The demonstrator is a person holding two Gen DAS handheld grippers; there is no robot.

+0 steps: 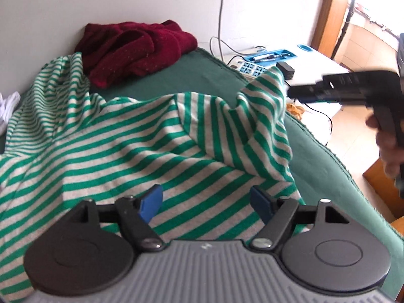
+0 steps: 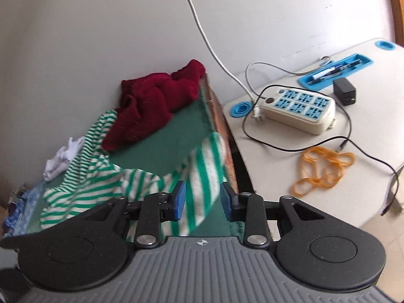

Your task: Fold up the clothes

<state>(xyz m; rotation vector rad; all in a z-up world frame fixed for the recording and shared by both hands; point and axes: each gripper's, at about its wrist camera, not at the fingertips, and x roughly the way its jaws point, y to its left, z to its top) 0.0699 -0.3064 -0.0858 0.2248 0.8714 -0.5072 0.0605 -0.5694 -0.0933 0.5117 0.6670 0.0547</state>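
A green-and-white striped top (image 1: 121,146) lies crumpled across the green-covered surface (image 1: 202,75). One sleeve or corner of it rises in a peak at the right edge. My left gripper (image 1: 205,202) hovers just above the near part of the top, open, with nothing between its blue pads. My right gripper (image 2: 203,200) is open too. In its view a hanging part of the striped top (image 2: 202,176) shows in the gap between the pads, not pinched. In the left wrist view the right gripper (image 1: 295,92) is blurred, beside the raised peak, with a hand on its handle.
A dark red garment (image 1: 133,50) is heaped at the back by the wall, and a white cloth (image 2: 63,156) lies at the left. To the right stands a white desk (image 2: 277,156) with a power strip (image 2: 298,111), cables, rubber bands (image 2: 323,171), a black adapter (image 2: 344,91) and a blue pen tray (image 2: 335,72).
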